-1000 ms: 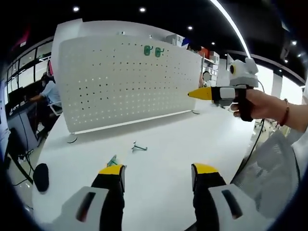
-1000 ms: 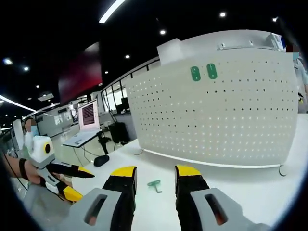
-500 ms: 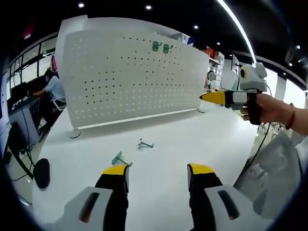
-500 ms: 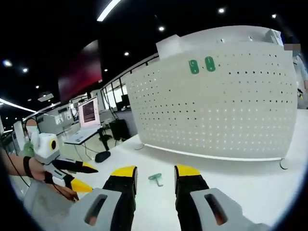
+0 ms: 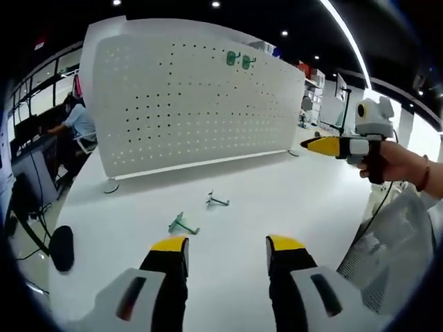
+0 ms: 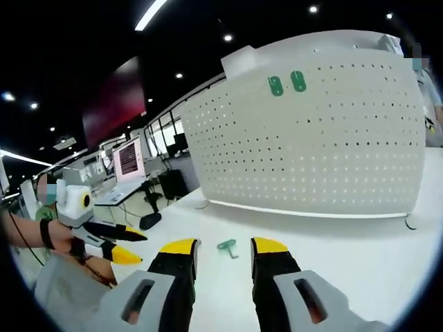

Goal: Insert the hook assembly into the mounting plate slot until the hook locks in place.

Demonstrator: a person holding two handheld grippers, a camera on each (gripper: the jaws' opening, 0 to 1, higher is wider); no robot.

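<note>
A white perforated mounting plate [image 5: 187,97] stands upright at the back of the white table, with two green hooks [image 5: 239,59] high on it. Two loose hooks lie flat on the table. One is green [image 5: 182,225], just beyond my left gripper [image 5: 227,245], which is open and holds nothing. The other hook [image 5: 217,201] lies a little farther back. My right gripper [image 6: 224,247] is open and holds nothing. The mounting plate [image 6: 311,138] with its mounted hooks [image 6: 286,83] faces it, and a green hook [image 6: 227,245] lies on the table past its jaws. A hand holds the right gripper [image 5: 339,145] above the table's right side.
A black rounded object [image 5: 61,247] sits by the table's left edge. A person [image 5: 73,121] sits at a desk beyond the mounting plate's left end. The left gripper [image 6: 104,242] is held at the left, open. A monitor [image 6: 128,160] stands on a far desk.
Both views have shifted with the hands. The loose hooks now sit farther from my left jaws. The right gripper has drifted to the right in the left gripper view. Nothing was taken hold of.
</note>
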